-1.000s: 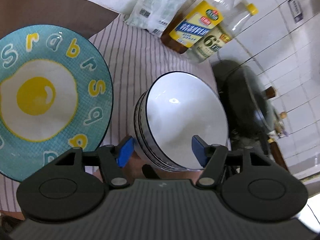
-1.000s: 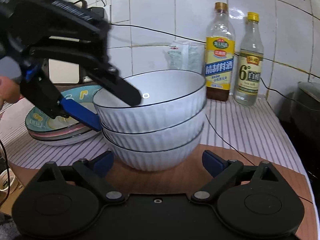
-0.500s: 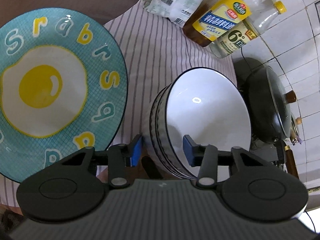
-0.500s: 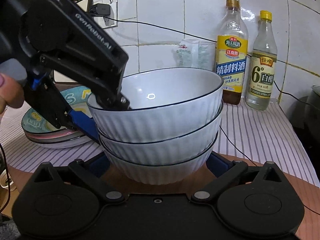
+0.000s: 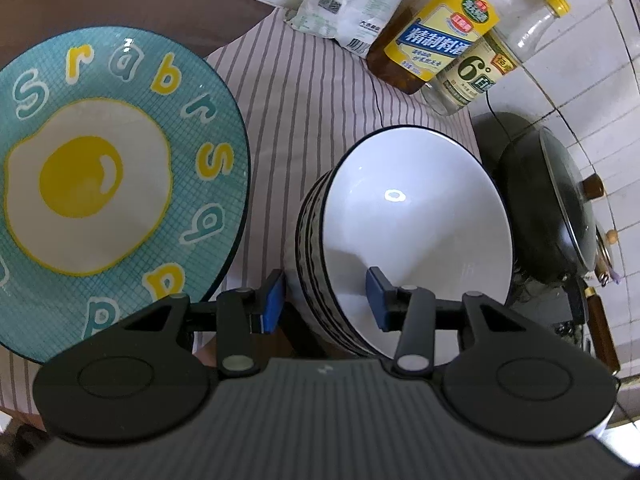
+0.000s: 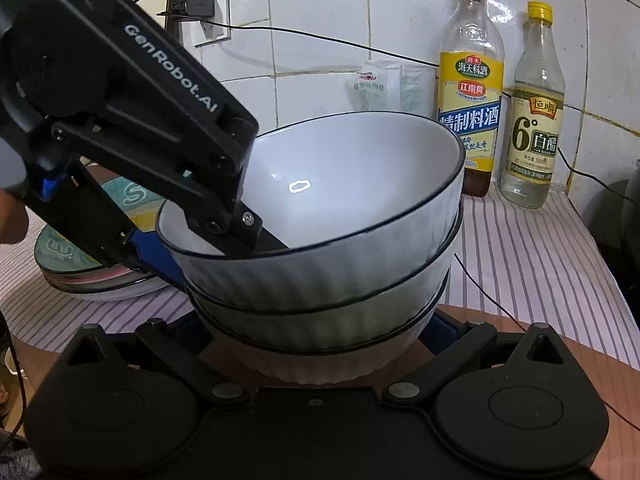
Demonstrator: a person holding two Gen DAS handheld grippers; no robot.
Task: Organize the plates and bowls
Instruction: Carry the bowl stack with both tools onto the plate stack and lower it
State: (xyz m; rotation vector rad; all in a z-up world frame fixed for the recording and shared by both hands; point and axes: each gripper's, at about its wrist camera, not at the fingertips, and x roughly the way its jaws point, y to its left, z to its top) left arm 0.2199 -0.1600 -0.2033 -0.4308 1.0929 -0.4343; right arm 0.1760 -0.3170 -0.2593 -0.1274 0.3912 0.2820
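Your left gripper [image 5: 325,295] straddles the near rim of the stacked white bowls [image 5: 416,236], jaws narrow but not clearly pinching, while your right gripper [image 6: 316,330] spreads its jaws wide around the bottom bowl on the bench [image 6: 560,264], beside the egg-print plate [image 5: 100,184].

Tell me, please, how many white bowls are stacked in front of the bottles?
3. The top bowl has the left gripper straddling its rim, the middle bowl is nested under it, and the bottom bowl rests on the counter. Nothing suggests a hidden fourth.
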